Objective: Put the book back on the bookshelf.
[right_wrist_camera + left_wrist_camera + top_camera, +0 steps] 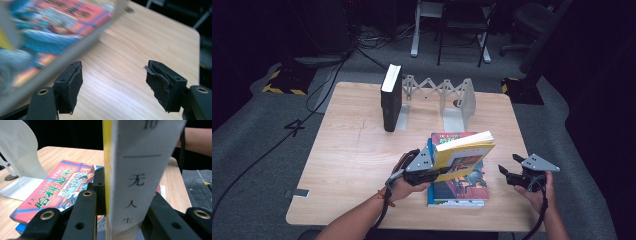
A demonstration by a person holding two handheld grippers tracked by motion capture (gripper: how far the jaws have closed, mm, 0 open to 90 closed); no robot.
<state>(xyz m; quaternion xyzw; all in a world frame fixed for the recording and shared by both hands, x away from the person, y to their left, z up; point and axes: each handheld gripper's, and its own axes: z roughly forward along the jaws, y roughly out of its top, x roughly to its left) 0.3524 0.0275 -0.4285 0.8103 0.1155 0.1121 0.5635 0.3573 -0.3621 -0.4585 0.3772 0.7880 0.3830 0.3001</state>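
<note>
The yellow book (463, 152) is clamped in the left gripper (424, 170) jaws, lifted above the stack (459, 187), probably for shelving beside the black book (391, 97). The right gripper (514, 175) jaws are kept apart, empty, right of the stack.

Lifted book (463, 152) above stacked books (458, 187), bookend (456, 102) behind

A yellow-covered book (464, 152) over a red-and-blue illustrated book (459, 187), on a pale wood-grain table (352, 150).

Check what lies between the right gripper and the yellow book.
Only bare table; high view shows right gripper apart from yellow book.
</note>
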